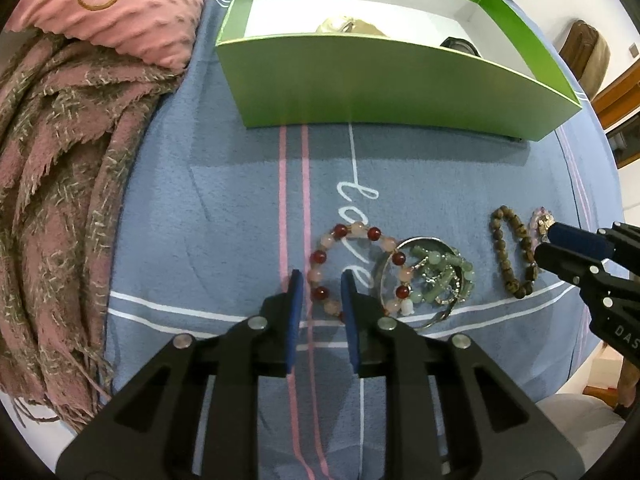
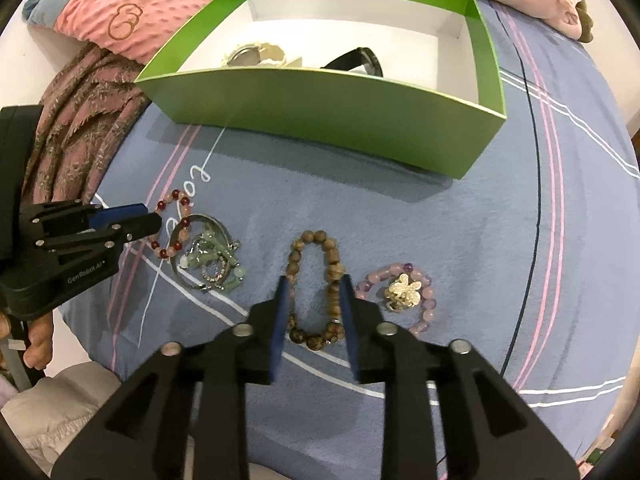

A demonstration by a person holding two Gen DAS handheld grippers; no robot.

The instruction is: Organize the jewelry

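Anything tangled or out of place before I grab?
Yes: the red-and-pink bead bracelet overlaps the silver bangle, which has the green bead piece heaped inside. The brown bead bracelet and purple bead bracelet lie separate.

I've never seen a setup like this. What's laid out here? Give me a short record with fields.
Surface: blue striped blanket
Container: green box, open, already holding a few items
Left gripper: open, astride the red and pink bead bracelet
Right gripper: open, astride the brown bead bracelet
Also waiting: green bead bracelet lying in a silver bangle; purple bracelet with a flower charm
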